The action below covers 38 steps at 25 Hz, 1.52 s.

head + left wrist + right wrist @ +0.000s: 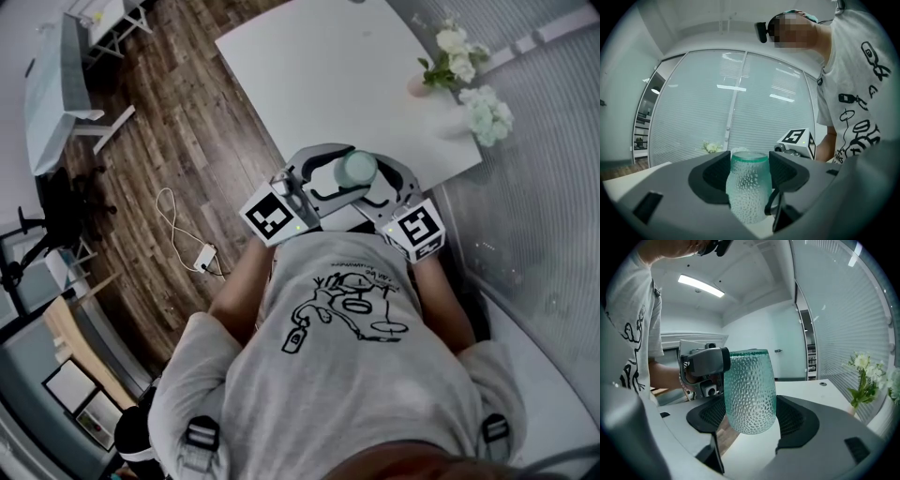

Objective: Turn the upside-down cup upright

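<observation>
With the dimpled green glass cup (357, 169) held mouth-up just over the near edge of the desk (309, 75), clamped near its rim by the left claw (749, 171) and apparently lower down by the right claw (750, 416), the turn is judged done and a level set-down is needed

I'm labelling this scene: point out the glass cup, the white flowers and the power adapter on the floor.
Glass cup (750, 394): right gripper view, middle of its dimpled wall.
White flowers (461, 66): head view, a white bloom.
Power adapter (203, 255): head view, its white body.
</observation>
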### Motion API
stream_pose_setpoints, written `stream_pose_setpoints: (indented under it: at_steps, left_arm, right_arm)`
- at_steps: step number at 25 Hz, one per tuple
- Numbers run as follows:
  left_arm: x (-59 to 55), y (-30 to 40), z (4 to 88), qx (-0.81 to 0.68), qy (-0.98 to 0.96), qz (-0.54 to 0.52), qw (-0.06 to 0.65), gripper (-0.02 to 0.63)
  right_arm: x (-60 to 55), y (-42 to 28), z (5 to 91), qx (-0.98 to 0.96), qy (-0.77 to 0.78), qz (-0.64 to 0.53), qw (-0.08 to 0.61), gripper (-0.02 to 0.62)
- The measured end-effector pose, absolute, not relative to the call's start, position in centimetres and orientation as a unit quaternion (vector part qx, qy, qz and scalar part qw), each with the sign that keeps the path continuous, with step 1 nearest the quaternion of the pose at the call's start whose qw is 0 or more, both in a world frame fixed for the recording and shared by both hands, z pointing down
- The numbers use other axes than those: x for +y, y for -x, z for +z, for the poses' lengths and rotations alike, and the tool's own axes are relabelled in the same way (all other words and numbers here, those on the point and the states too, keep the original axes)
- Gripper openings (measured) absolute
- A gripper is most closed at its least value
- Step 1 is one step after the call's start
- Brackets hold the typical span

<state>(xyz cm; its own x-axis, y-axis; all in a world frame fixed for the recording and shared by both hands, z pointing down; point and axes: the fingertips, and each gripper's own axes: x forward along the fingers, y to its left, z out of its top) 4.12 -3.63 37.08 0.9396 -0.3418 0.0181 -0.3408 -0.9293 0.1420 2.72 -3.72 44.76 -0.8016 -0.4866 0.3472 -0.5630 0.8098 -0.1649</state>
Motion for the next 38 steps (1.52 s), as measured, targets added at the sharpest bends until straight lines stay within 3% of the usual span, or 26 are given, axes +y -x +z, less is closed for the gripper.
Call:
stream_pose_setpoints:
  at_steps: [38]
  left_arm:
    - [-5.9, -5.0, 51.3, -0.161, -0.983, 0.062, 0.059, 0.258]
  right_arm:
    - [-5.8, -3.6, 59.1, -0.925, -0.265, 0.128, 0.241, 0.351]
